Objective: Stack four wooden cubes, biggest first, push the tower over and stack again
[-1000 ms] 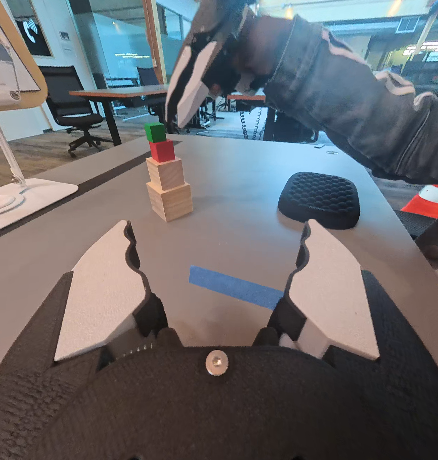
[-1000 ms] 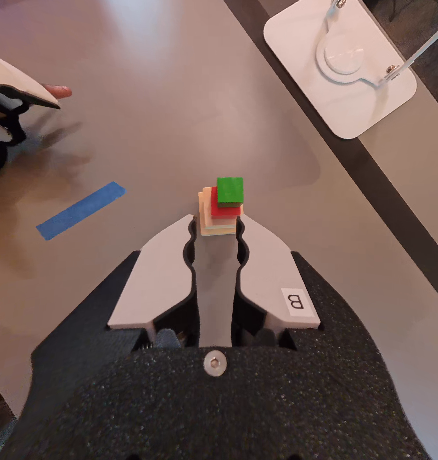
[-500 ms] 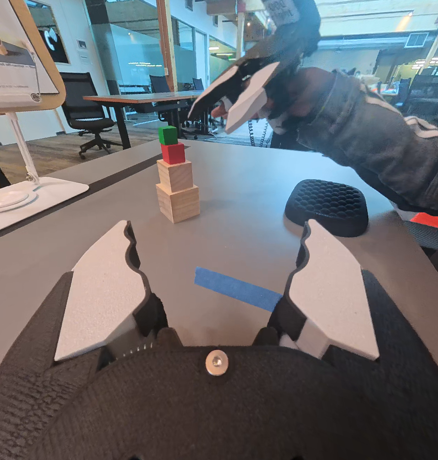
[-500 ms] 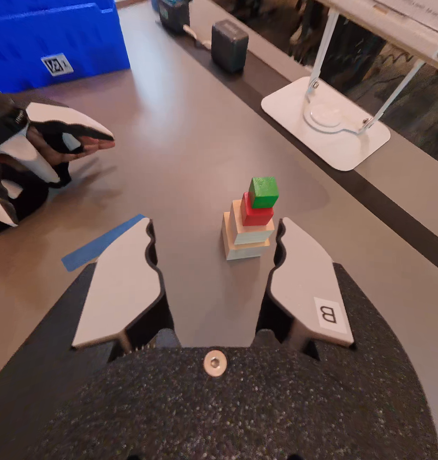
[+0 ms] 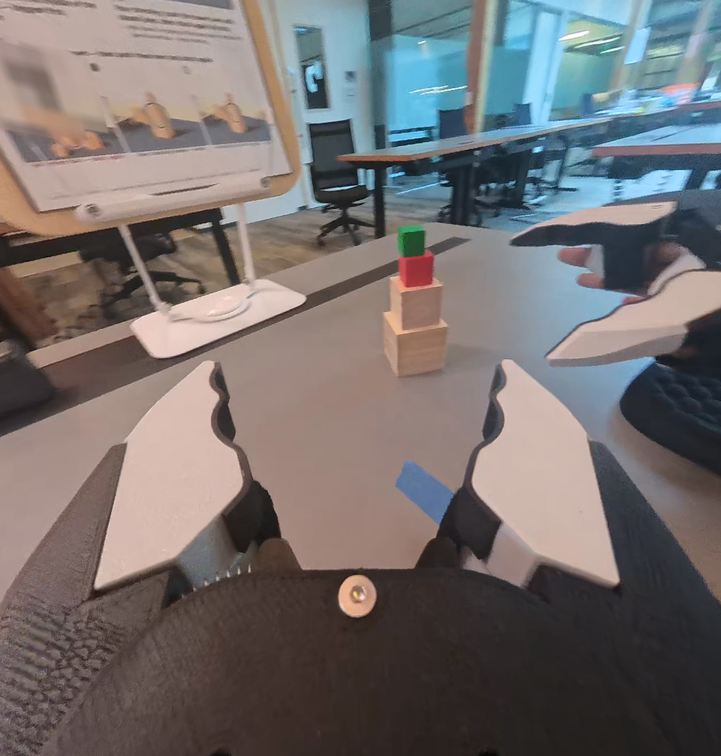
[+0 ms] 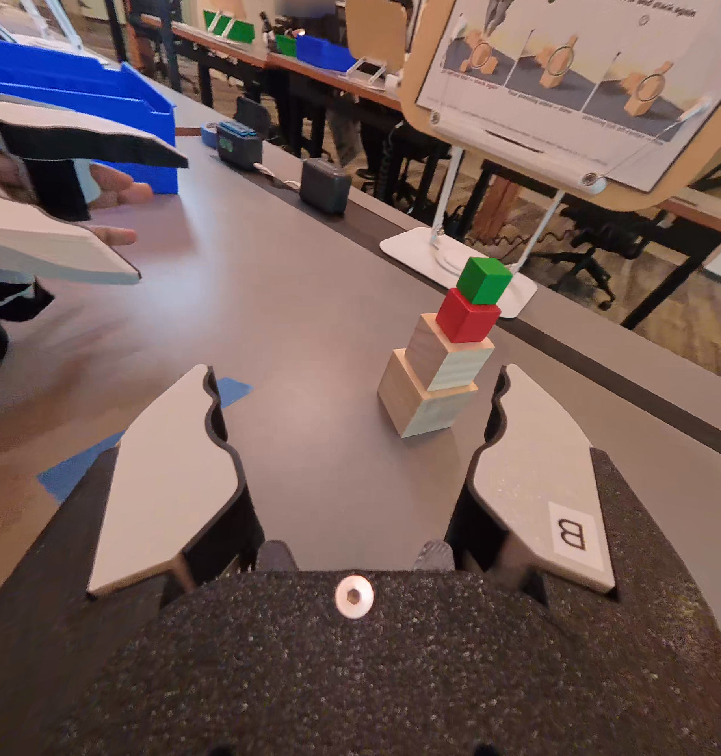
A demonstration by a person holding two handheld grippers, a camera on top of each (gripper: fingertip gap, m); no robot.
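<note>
Right claw [image 6: 357,370] now gapes wide, withdrawn from tower [image 6: 445,352].

Four cubes stand as one upright tower on the grey worktop [image 5: 318,409]. Largest bare-wood cube [image 5: 417,347] at the base, resting flat. A smaller bare-wood cube [image 5: 417,304] sits on it, set toward one edge. Red cube [image 5: 416,268] next, turned slightly against the cube below. Green cube [image 5: 411,241], the smallest, on top. Every cube touches its neighbour.
</note>
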